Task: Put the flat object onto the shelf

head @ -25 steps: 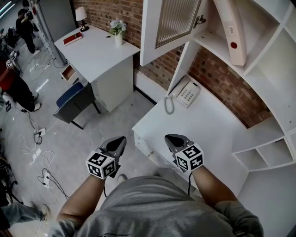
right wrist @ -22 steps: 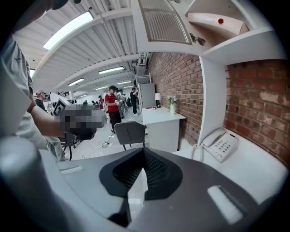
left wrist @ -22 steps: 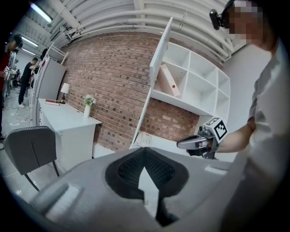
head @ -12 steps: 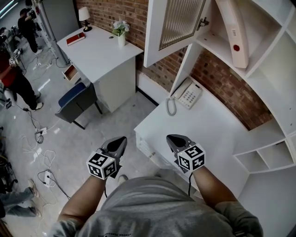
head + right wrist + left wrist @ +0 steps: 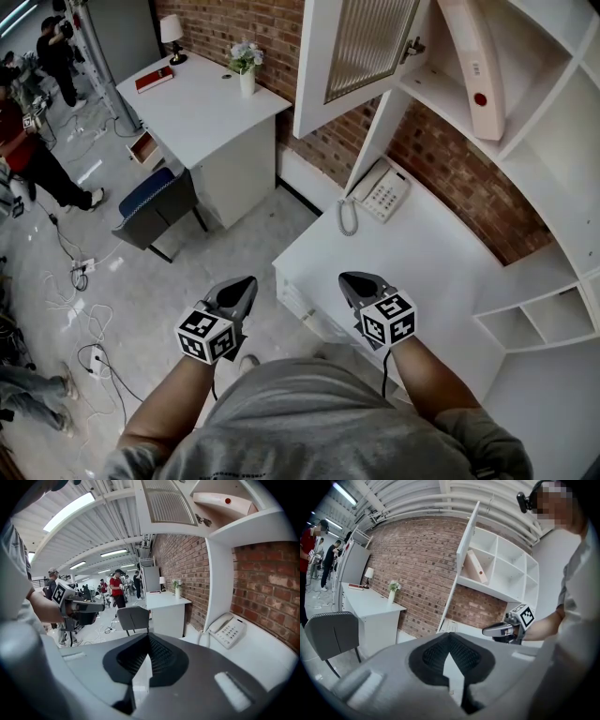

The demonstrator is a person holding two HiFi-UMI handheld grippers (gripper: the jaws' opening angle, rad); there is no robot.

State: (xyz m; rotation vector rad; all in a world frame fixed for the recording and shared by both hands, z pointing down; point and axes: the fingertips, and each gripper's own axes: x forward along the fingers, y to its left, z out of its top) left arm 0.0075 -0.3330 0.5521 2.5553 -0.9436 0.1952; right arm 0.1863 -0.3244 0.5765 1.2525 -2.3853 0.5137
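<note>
A long flat white board with a red dot [image 5: 473, 66] leans tilted inside an upper compartment of the white shelf unit [image 5: 553, 112]. It also shows in the left gripper view as the board [image 5: 477, 566] and high up in the right gripper view as the board [image 5: 222, 501]. My left gripper [image 5: 246, 282] hangs over the floor, left of the white desk [image 5: 422, 253]. My right gripper [image 5: 350, 278] hovers over the desk's near edge. Both are shut with nothing in them, seen again as left gripper [image 5: 450, 638] and right gripper [image 5: 149, 640].
A white telephone [image 5: 379, 189] sits at the desk's back left. A cabinet door with ribbed glass [image 5: 361, 47] stands open above it. A second desk [image 5: 202, 103] with a vase, lamp and red book, a blue chair [image 5: 150, 202], floor cables and people are at the left.
Both grippers have stayed almost still. The view drifted slightly, and the person in red at the far left has walked on.
</note>
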